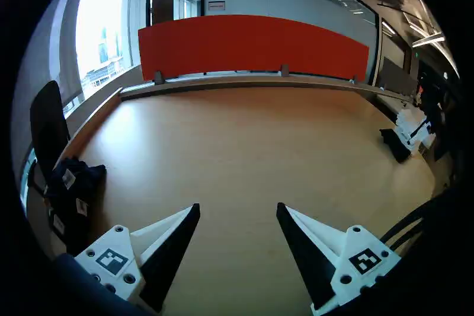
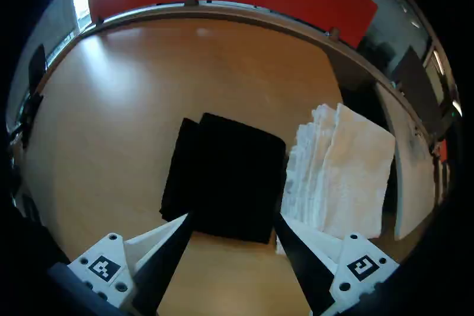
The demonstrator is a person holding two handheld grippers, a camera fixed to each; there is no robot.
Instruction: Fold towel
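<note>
Below, we label both views of the same wooden desk (image 1: pixel 237 138).

Left gripper view: we see the left gripper (image 1: pixel 237 206) with its 2 fingers spread wide apart and nothing between them, above bare desk surface. A red partition (image 1: pixel 255 46) stands along the far edge of the desk. A bright window (image 1: pixel 101 31) lies to the left, with a dark chair (image 1: pixel 47 120) in front of it. A dark bundle (image 1: pixel 74 197) carrying white tags sits at the left edge of the desk. Far to the right, near the desk edge, we note a small pile of white and dark cloth (image 1: pixel 409 129), too small for us to tell more.

Right gripper view: we see the right gripper (image 2: pixel 232 216) with its 2 fingers likewise apart and clamped on nothing. A black towel (image 2: pixel 237 168) lies flat on the desk, folded into a rectangle, its near edge between the 2 fingertips. A second dark layer shows along its left side. We cannot tell whether the fingertips touch the cloth. Just beside it on the right lies a stack of white towels (image 2: pixel 343 168), folded, with the layered edges facing the black towel. The red partition runs along the far edge of the desk.
</note>
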